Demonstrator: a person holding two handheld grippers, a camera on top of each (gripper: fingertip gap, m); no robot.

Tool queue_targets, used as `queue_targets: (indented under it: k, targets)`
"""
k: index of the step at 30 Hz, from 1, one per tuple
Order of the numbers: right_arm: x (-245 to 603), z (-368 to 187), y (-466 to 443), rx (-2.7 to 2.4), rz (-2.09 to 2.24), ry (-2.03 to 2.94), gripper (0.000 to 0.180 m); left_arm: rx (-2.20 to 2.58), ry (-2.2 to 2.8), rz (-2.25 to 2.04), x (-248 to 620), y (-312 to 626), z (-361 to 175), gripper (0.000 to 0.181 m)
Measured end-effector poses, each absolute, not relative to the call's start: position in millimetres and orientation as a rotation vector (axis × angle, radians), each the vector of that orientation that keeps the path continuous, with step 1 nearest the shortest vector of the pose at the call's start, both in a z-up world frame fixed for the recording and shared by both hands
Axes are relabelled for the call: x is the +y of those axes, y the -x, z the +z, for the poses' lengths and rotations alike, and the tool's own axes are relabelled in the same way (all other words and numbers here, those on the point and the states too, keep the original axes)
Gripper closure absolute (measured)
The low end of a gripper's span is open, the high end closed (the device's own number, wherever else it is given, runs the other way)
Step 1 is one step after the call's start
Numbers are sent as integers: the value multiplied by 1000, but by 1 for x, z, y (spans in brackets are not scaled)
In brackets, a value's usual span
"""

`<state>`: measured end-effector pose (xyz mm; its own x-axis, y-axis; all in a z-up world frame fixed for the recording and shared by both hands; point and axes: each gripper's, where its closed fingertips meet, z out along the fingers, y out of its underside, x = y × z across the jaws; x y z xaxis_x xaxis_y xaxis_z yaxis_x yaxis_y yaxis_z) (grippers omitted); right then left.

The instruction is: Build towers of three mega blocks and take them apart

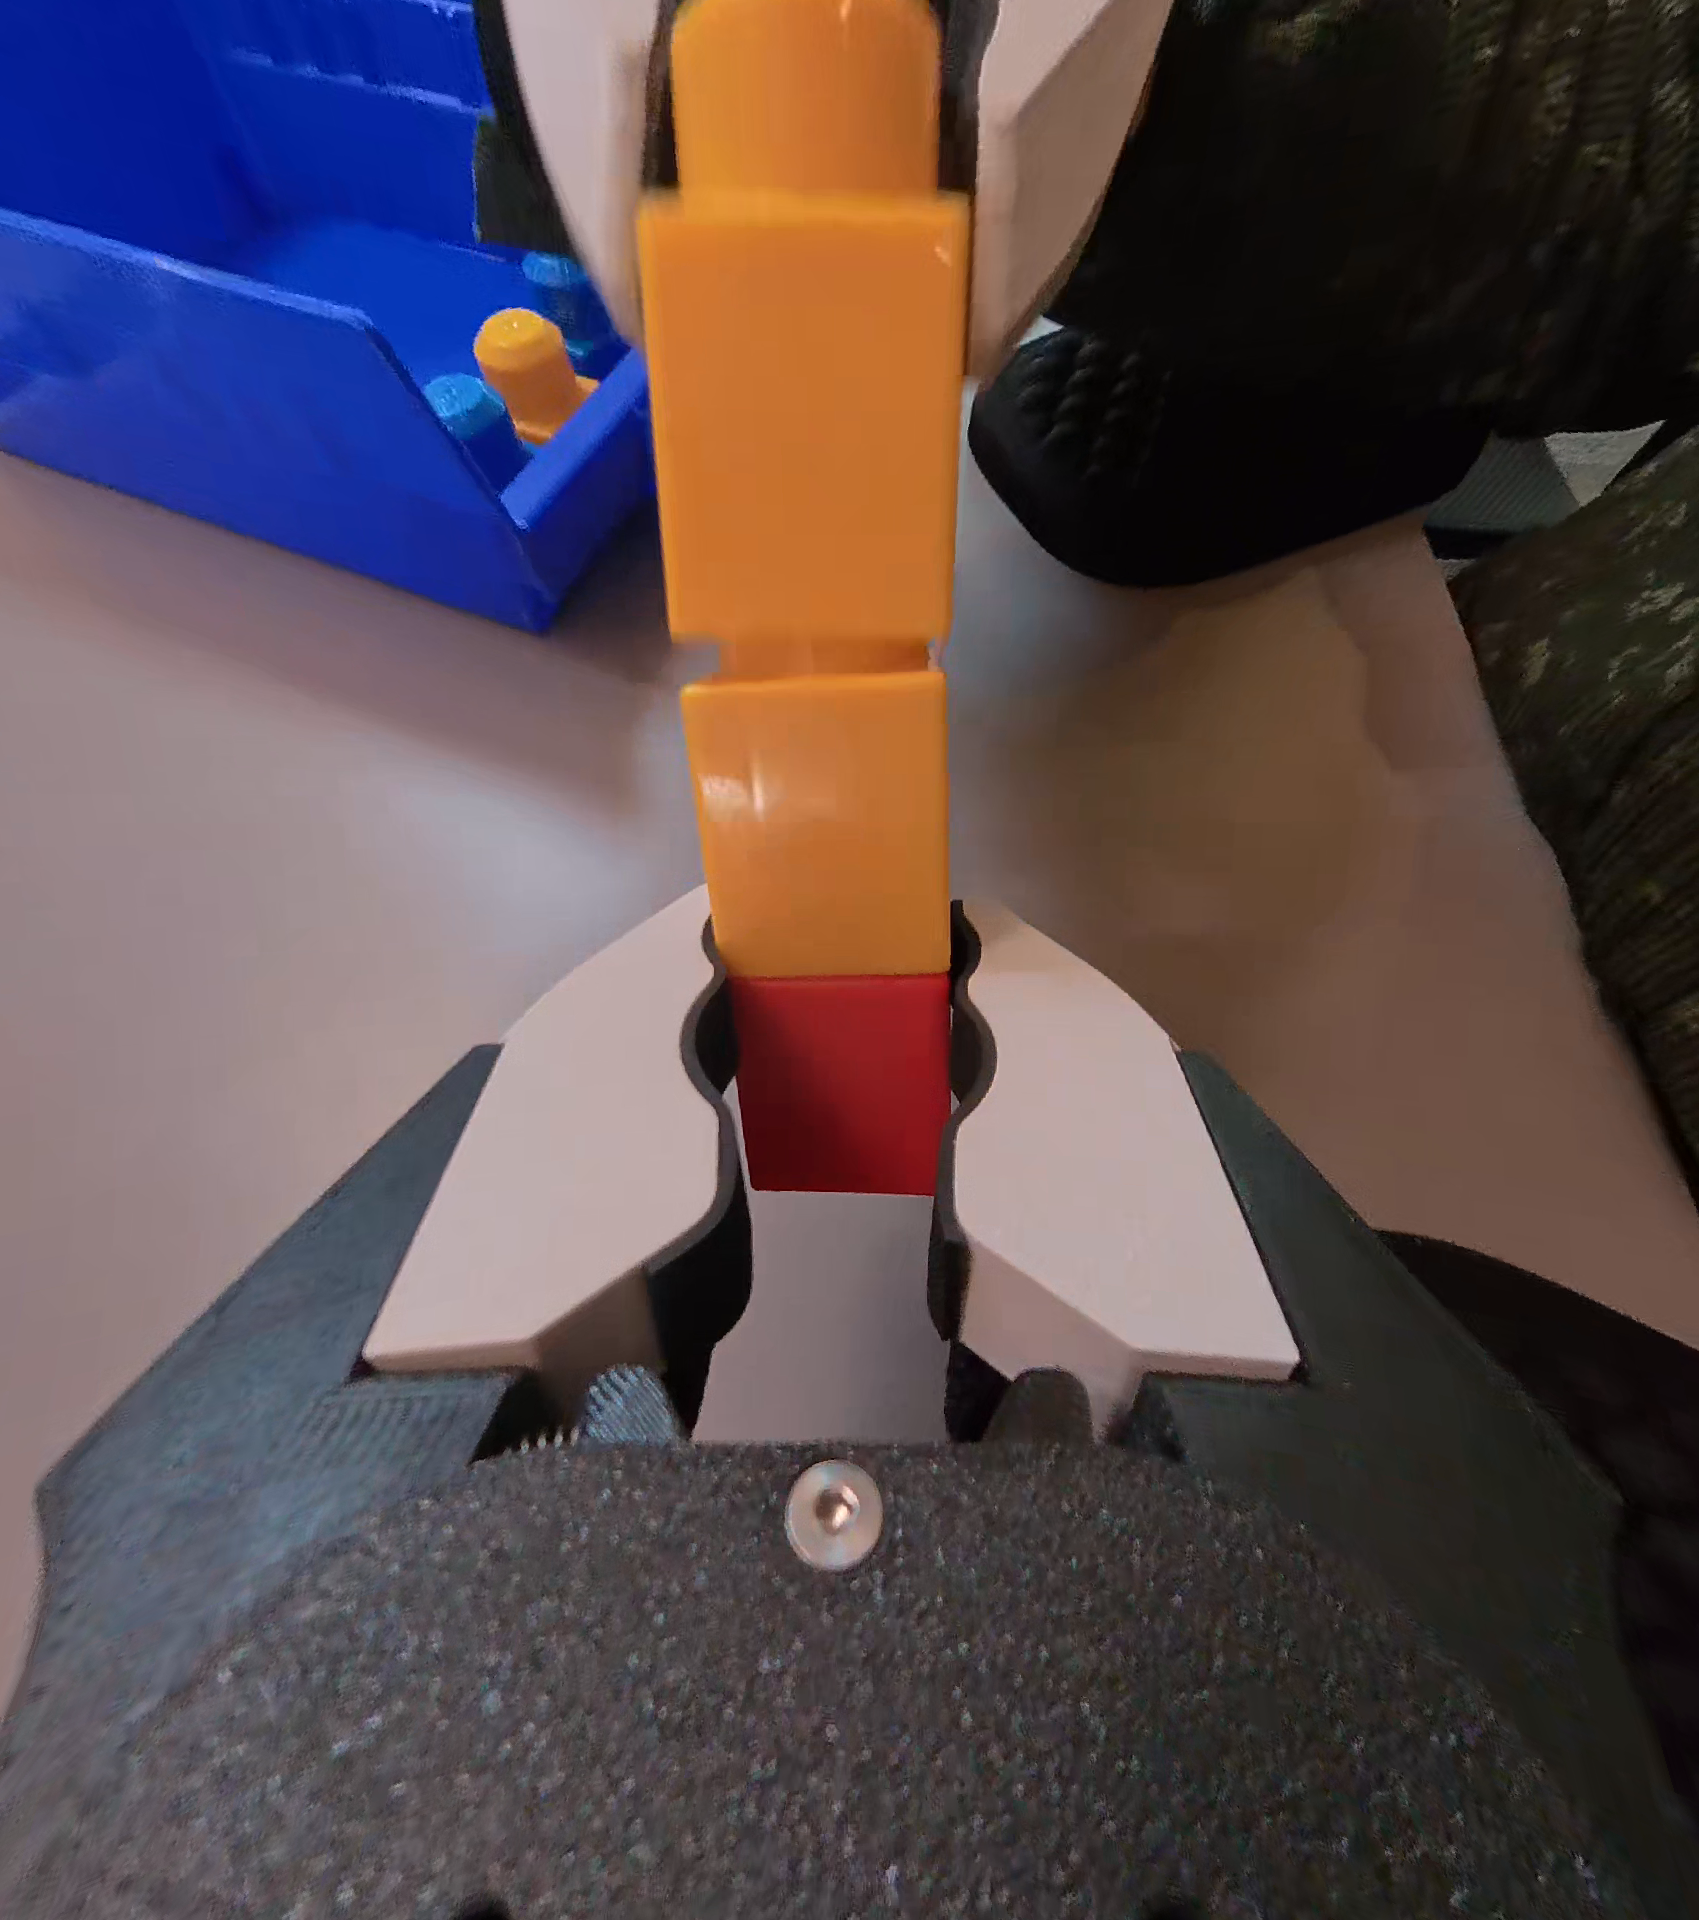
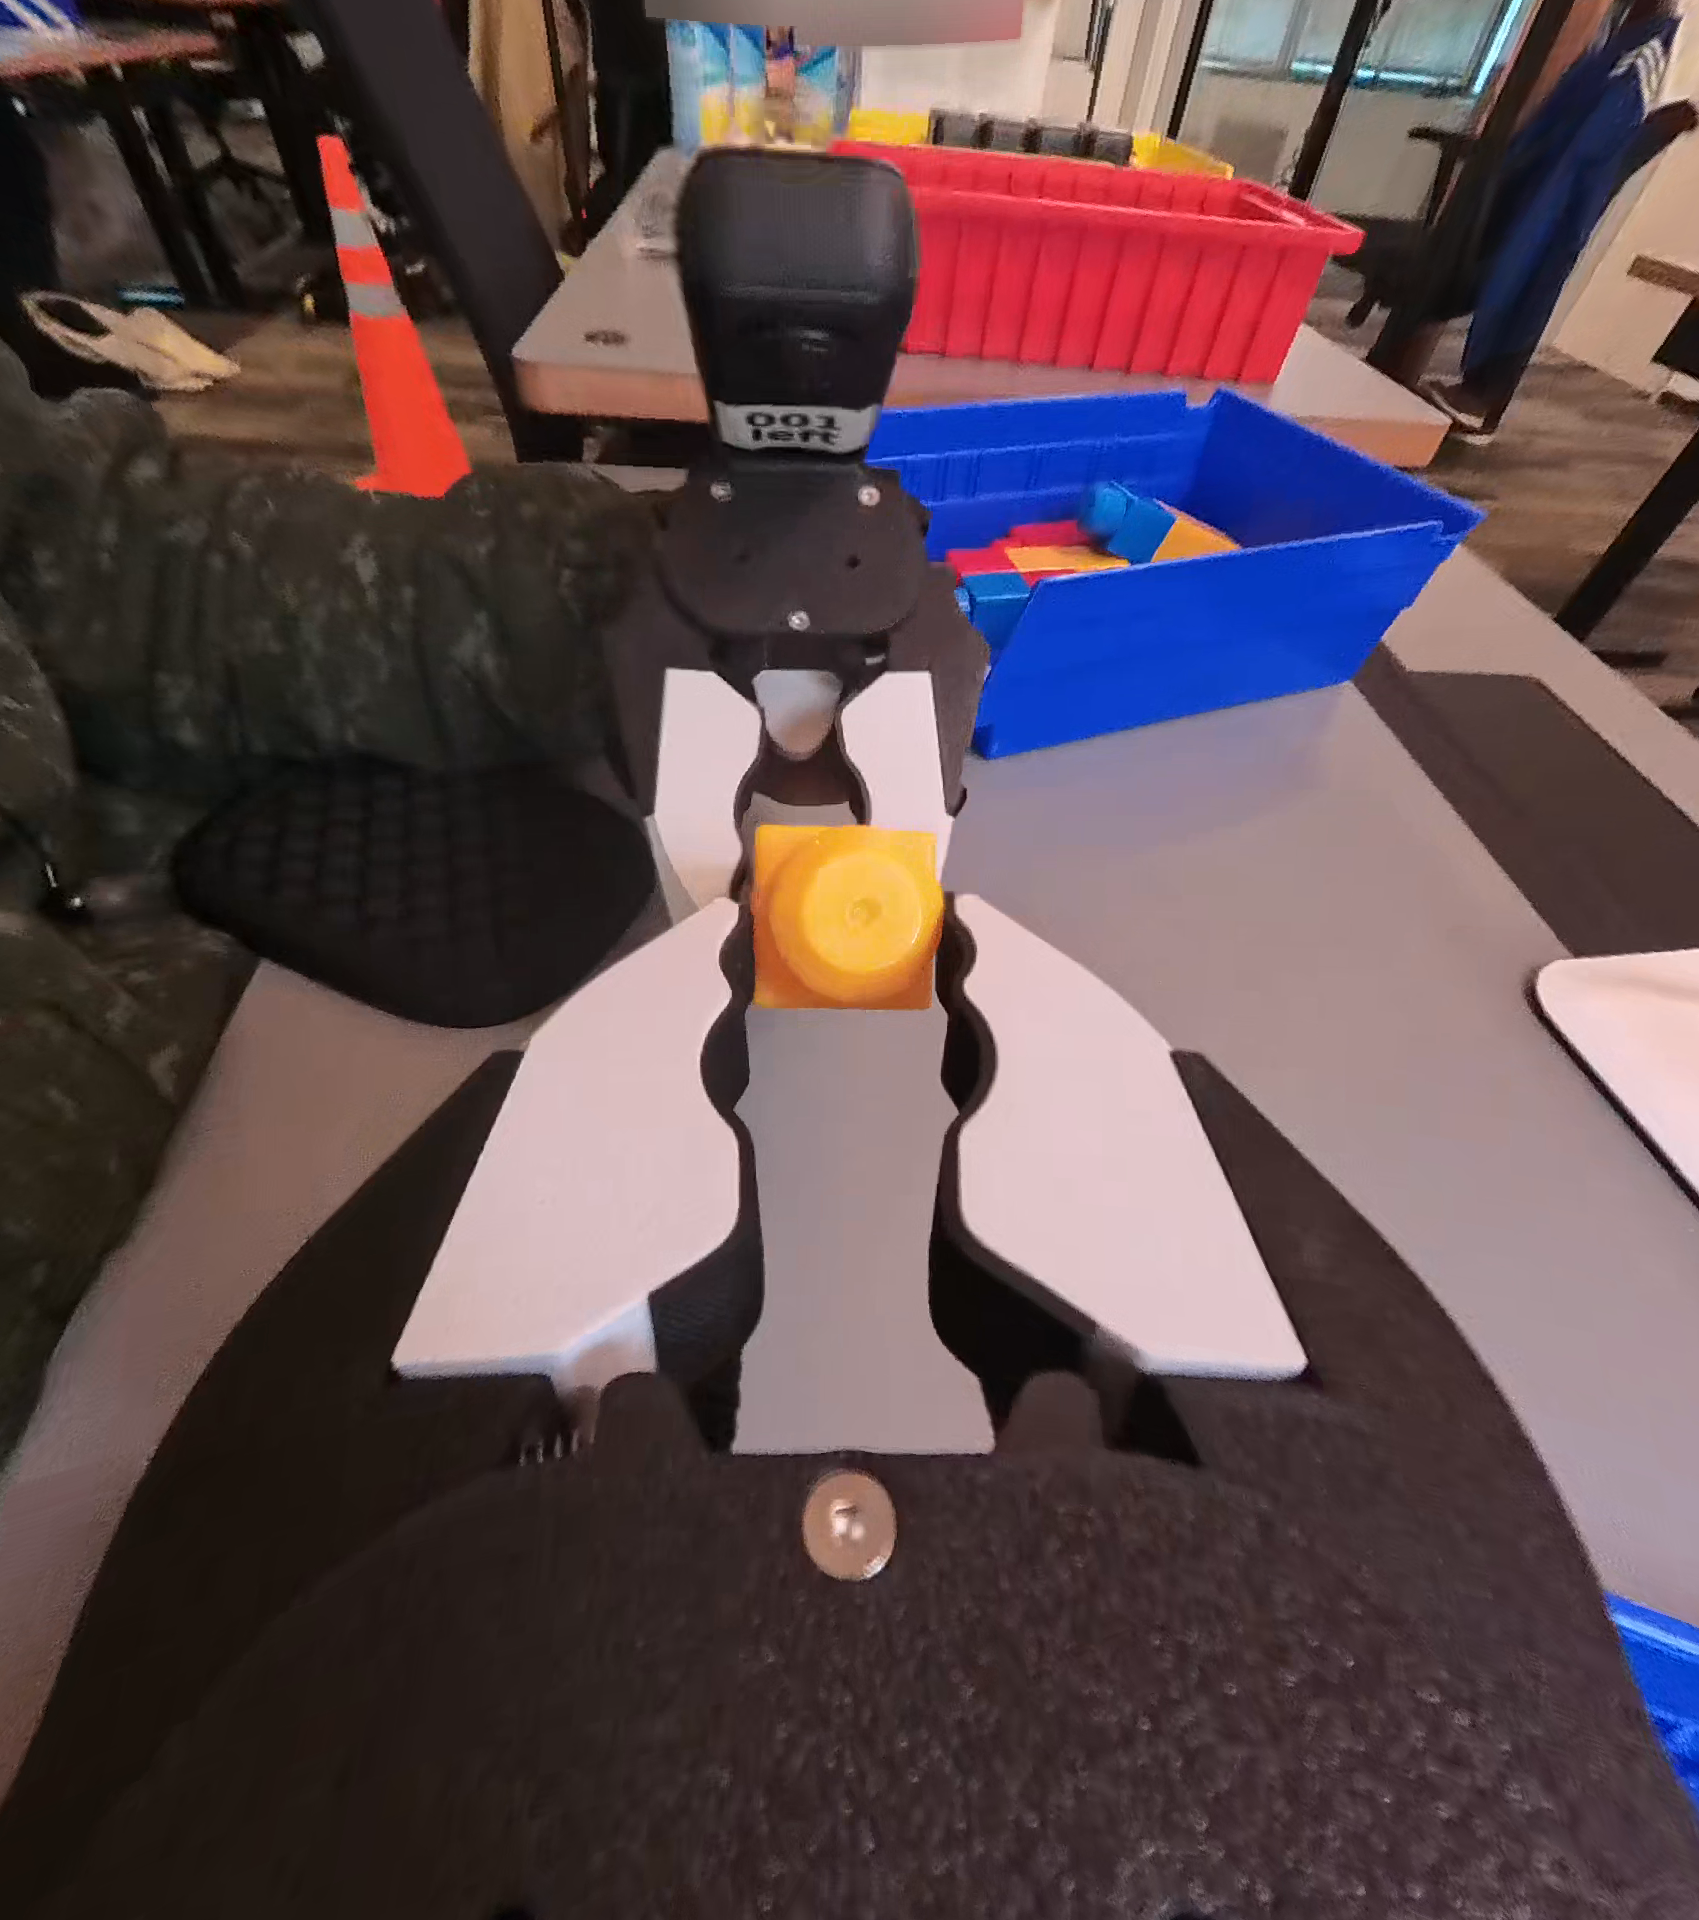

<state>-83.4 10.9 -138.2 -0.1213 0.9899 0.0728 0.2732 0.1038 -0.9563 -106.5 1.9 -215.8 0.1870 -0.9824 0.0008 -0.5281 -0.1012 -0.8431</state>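
My left claw point(image 1: 840, 1081) is squeezing the red block point(image 1: 840, 1081) at one end of the tower. Two orange blocks point(image 1: 803, 436) are stacked past it. My right claw point(image 2: 845, 935) is squeezing the far orange one. Beyond, on the table point(image 2: 1240, 883), a blue bin point(image 2: 1188, 634) is holding red, blue and orange blocks point(image 2: 1084, 551).

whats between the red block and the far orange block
A second orange block, stacked on the red block and partly separated from the far orange block, shown in the left wrist view.

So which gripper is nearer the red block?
Left. The left gripper is shut on the red block; the right gripper holds the far orange block, two blocks away.
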Motion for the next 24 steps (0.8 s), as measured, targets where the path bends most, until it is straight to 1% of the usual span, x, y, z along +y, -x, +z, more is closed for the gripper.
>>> queue_targets:
  k: [1, 4, 6, 8, 11, 15, 19, 24]
  targets:
    - [11, -131, 81, -1520, 1082, 1270, 146, 1438, 1761, -773, 5, 112, -221, 143]
    - [28, -78, 54, -1298, 1173, 1192, 146, 1375, 1793, -794, 16, 126, -226, 143]
    - [59, -52, 24, -1114, 1058, 1188, 146, 1314, 1777, -821, 21, 129, -218, 143]
    - [97, -45, -10, -988, 831, 1265, 146, 1274, 1746, -810, 26, 129, -210, 143]
    - [145, -75, -57, -973, 414, 1517, 146, 1239, 1736, -790, 32, 130, -207, 143]
    - [177, -149, -114, -1055, -50, 1957, 146, 1227, 1758, -789, 35, 129, -213, 143]
    - [165, -206, -142, -1151, -189, 2305, 146, 1240, 1762, -774, 35, 129, -215, 143]
    - [145, -235, -144, -1227, -182, 2496, 146, 1248, 1773, -770, 34, 130, -216, 143]
